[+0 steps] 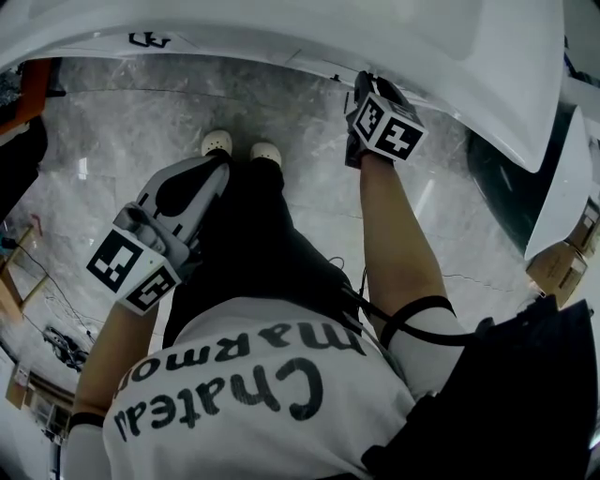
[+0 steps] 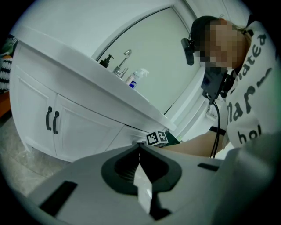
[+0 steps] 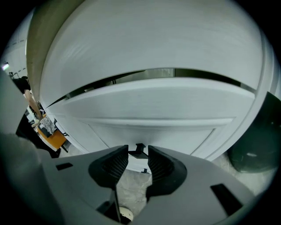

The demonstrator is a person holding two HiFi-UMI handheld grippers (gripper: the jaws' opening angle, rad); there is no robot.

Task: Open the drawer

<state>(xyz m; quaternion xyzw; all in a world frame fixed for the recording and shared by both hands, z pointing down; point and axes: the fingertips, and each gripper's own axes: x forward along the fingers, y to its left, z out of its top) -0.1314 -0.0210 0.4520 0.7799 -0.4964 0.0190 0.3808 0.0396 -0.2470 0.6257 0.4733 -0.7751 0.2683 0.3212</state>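
Observation:
The white drawer front [image 3: 153,110] fills the right gripper view, under the overhanging white counter [image 1: 281,28]; a dark gap runs along the drawer's top edge. My right gripper [image 3: 138,151] is shut on the drawer's small black handle [image 3: 139,148], which sits between its ribbed pads. In the head view the right gripper [image 1: 361,89] reaches under the counter edge. My left gripper [image 1: 221,169] hangs by the person's left leg, pointing at the floor, apart from the cabinet. Its jaws [image 2: 139,146] are shut with nothing between them.
The vanity has cabinet doors with black pulls [image 2: 52,119] at left. A faucet [image 2: 125,59], a soap dispenser [image 2: 105,60] and a spray bottle [image 2: 136,78] stand on the counter. A dark bin [image 3: 252,158] sits right of the drawer. The floor [image 1: 122,122] is grey marble.

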